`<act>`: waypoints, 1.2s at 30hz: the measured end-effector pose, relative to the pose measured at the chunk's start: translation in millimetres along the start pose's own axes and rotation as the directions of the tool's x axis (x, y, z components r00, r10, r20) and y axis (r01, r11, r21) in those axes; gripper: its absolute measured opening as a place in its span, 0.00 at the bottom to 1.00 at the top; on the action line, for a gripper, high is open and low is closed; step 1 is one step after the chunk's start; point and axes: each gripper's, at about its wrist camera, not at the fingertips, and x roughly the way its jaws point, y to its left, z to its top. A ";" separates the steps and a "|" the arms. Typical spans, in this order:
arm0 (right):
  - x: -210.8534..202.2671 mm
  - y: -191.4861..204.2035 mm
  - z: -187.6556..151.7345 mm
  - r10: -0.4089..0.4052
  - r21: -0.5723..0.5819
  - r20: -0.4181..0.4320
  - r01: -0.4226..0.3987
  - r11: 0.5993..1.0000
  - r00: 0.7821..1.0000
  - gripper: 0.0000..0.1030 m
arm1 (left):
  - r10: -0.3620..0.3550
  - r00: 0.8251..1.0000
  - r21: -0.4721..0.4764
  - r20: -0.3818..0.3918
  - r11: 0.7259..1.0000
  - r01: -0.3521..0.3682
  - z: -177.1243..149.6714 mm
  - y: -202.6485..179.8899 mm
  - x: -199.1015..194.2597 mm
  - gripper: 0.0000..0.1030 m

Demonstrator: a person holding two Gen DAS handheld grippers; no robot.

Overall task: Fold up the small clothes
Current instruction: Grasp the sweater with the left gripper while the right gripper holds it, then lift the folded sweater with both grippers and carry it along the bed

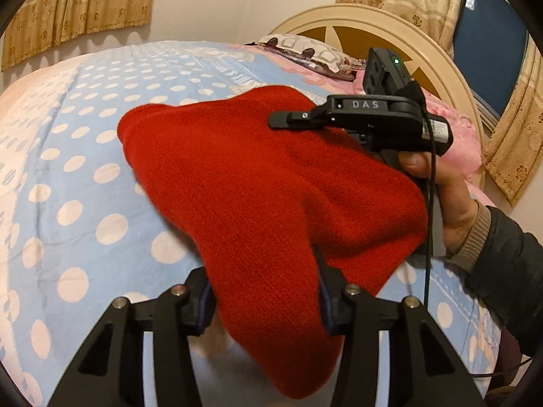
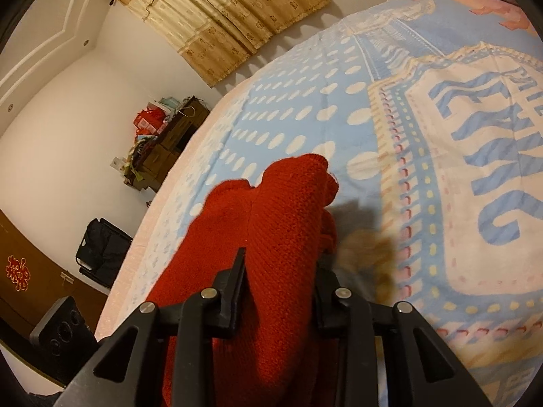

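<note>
A red knitted garment (image 1: 258, 176) hangs bunched above the bed, stretched between both grippers. In the left wrist view my left gripper (image 1: 264, 302) has a thick fold of it filling the gap between its pads. My right gripper (image 1: 285, 120) reaches in from the right in a person's hand (image 1: 441, 186), its fingers at the garment's far upper edge. In the right wrist view my right gripper (image 2: 281, 278) pinches a ridge of the red garment (image 2: 285, 210) between its pads. A blurred tan fluffy bit (image 2: 366, 257) shows beside the cloth; what it is I cannot tell.
The bed sheet (image 1: 85, 169) is pale blue with white dots and large lettering (image 2: 492, 142). A pillow (image 1: 305, 51) and round headboard (image 1: 424, 44) lie at the far end. Curtains, a cluttered cabinet (image 2: 163, 142) and a black bag (image 2: 101, 251) stand beyond the bed's edge.
</note>
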 end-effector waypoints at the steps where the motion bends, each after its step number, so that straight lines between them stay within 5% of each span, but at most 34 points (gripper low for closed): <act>1: -1.4 5.0 0.3 0.011 -0.007 0.004 -0.011 1.000 1.000 0.30 | 0.003 1.000 0.002 0.001 1.000 -0.003 -1.2 -0.3 -3.0 0.47; 22: 27.3 121.4 -26.9 0.210 -0.068 -0.038 -0.212 0.975 0.977 0.29 | 0.159 0.984 -0.046 0.085 0.987 -0.156 -35.9 14.7 -123.7 0.46; 36: 73.5 223.8 -67.4 0.347 -0.120 -0.131 -0.362 0.925 0.929 0.29 | 0.314 0.939 -0.153 0.143 0.944 -0.292 -84.4 24.4 -195.1 0.46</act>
